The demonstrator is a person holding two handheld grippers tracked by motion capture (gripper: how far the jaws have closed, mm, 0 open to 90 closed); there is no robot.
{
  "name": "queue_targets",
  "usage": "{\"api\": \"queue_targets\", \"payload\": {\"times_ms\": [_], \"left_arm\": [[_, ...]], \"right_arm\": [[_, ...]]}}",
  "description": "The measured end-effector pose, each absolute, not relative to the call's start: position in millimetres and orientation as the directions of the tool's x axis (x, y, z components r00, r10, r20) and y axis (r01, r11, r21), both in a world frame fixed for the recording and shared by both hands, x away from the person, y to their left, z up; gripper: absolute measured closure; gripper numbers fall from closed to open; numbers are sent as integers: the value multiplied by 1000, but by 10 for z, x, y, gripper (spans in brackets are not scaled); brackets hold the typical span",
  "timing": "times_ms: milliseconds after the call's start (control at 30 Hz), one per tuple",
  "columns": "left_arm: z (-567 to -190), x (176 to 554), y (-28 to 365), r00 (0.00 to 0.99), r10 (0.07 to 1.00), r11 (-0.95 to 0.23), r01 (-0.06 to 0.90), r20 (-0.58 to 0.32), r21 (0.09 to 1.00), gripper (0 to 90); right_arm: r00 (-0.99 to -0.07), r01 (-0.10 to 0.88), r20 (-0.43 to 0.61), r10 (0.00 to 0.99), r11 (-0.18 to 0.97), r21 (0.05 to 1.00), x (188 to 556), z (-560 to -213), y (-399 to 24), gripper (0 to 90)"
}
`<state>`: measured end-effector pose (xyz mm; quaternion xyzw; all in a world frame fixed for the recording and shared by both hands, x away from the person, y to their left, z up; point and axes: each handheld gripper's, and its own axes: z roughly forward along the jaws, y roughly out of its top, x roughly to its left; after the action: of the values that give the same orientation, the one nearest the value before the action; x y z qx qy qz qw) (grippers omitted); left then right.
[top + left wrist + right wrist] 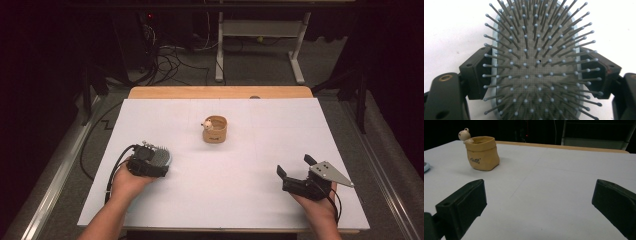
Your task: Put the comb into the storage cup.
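Note:
A grey hairbrush (534,37) with a pale blue rim and many ball-tipped bristles faces the camera in the left gripper view. My left gripper (536,67) is shut on it, one black jaw pressing on each side of the brush head. In the high view that brush (163,155) sits in the left gripper (158,162) at the table's left, low over the white sheet. My right gripper (295,166) rests at the right front, open, with nothing between its jaws (539,192). A tan sack-shaped pot (215,131) with a small animal figure on its rim stands mid-table.
The white sheet (225,195) covers the table, and a wooden edge (220,92) shows at the far side. In the right gripper view the pot (482,153) stands ahead to the left. Cables and a desk frame (260,30) lie on the floor beyond.

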<state>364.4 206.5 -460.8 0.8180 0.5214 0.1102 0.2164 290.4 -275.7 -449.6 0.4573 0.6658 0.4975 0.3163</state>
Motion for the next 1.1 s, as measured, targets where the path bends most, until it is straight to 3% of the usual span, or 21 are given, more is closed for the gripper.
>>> {"api": "queue_targets", "payload": {"times_ms": [367, 1100], "left_arm": [[-4598, 3629, 2077, 457, 889, -380, 786, -43, 487, 201], [-4383, 3529, 2130, 473, 878, -326, 700, -71, 635, 202]], "right_arm": [[-379, 294, 38, 925, 82, 952, 2904, -4497, -2763, 2], [-380, 289, 36, 924, 82, 954, 2899, -4492, -2765, 2]]}}
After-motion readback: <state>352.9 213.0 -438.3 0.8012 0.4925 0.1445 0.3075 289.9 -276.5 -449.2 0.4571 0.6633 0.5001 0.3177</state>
